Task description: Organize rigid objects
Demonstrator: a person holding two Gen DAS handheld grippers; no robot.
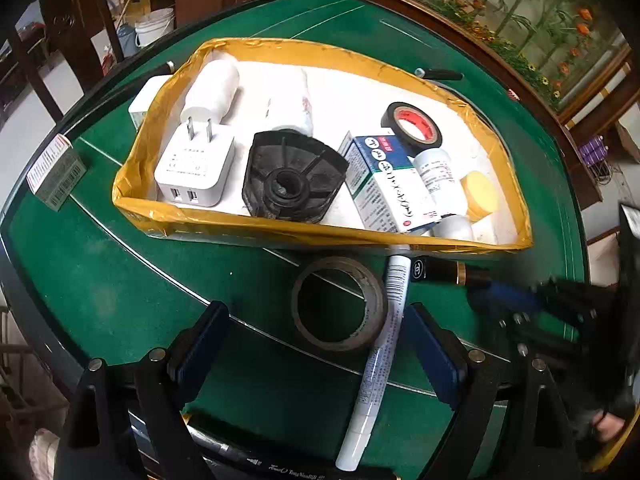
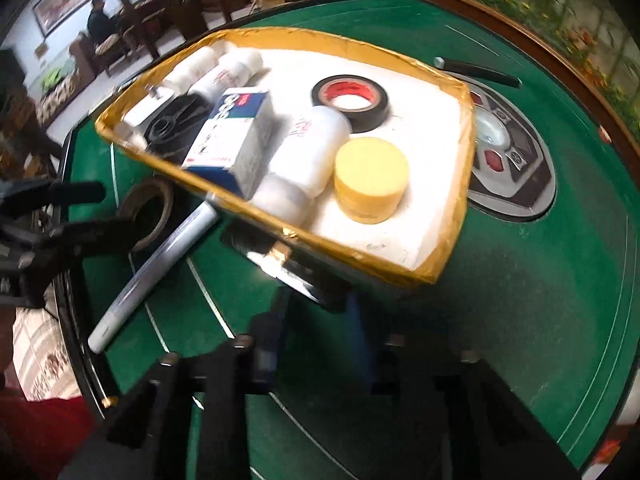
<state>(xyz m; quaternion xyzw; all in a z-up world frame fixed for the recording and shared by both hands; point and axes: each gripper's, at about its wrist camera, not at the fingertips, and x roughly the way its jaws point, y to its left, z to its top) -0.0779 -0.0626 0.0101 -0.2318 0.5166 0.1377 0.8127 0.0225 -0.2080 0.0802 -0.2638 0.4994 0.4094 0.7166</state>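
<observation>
I have the left gripper hanging wide over the green table. Its two blue pads are spread either side of a grey tape roll and touch nothing. A white marker lies against the roll at its 3 o'clock, running from the tray edge back toward me.

The yellow-rimmed tray sits at 12 o'clock from that gripper. Inside it, running from 9 o'clock round to 3, are:
- a white charger
- a black spool
- a blue-and-white box
- a white bottle
- a yellow puck

Black tape lies flat behind the box. A small green box stands on the table at the tray's 9 o'clock, well apart from it.

The right gripper is at 3 o'clock in the left view, with its jaws drawn narrow. Its fingertips meet the end of a black tube with a gold band, which lies just outside the tray's near wall. The right view is blurred, so I cannot tell whether the tube is actually pinched.
</observation>
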